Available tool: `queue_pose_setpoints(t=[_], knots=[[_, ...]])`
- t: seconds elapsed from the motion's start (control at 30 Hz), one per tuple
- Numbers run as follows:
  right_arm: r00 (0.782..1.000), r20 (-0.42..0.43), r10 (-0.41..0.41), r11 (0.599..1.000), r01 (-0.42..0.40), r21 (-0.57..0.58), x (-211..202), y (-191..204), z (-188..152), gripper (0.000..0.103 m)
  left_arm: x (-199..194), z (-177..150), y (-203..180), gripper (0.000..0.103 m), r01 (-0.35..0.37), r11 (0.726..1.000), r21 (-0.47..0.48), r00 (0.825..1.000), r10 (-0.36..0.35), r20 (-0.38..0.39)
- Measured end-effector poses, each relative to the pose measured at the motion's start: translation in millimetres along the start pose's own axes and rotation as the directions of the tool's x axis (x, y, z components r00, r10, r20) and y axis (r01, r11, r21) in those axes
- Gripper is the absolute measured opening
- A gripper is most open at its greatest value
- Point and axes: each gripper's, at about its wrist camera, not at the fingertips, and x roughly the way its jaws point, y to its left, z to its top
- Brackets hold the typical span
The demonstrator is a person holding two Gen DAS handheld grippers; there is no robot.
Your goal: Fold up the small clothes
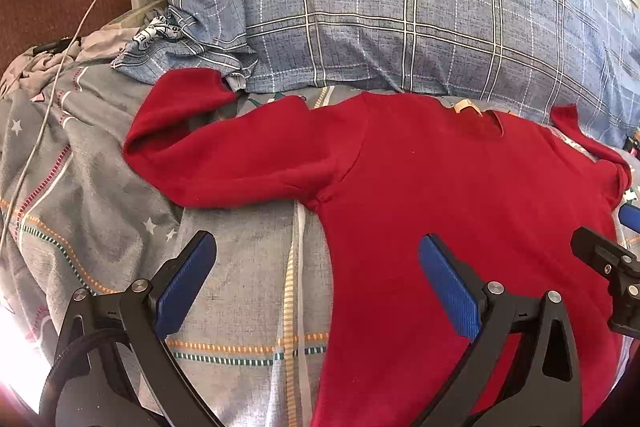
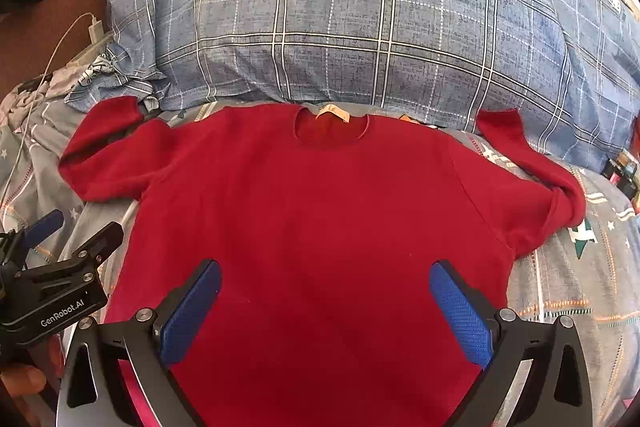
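Bed (image 2: 580,287): covered by a grey sheet with coloured dashed stripes and small stars, rumpled at the left side. Pillow (image 2: 340,27): large, blue-grey plaid with a round dark green crest at its top edge, lying across the head of the bed just beyond the garment; the crest lettering is cut off by the frame and not legible. Red sweater (image 2: 312,195): long-sleeved, plain, fleecy-looking, spread flat on the sheet with the neckline toward the pillow and a pale label showing inside the collar; both sleeves extend outward and bend back toward the pillow, with the left cuff touching the pillow's corner; the hem is hidden below the frame edge and behind the gripper frames. Left hand-held gripper (image 1: 316,275): blue-padded fingers spread wide, holding nothing, one finger over bare sheet and the other over the sweater's left side. Right hand-held gripper (image 2: 326,307): fingers likewise spread wide and empty, both over the sweater's lower body. White charging cable (image 1: 48,99): trails across the sheet at far left up to a white plug; its lower end runs out of view. Dark items at the far right edge of the bed are too small to identify.
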Motion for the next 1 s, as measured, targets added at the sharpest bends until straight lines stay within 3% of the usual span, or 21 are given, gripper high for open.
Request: queue_pose_setpoints(t=[1.0], knots=[[1.000,-0.009,0.002,1.000,-0.002,0.010,7.6,-0.8,0.0,0.103,6.4,-0.8,1.8,0.102,-0.023,1.000,0.004,1.000,0.023,-0.003]])
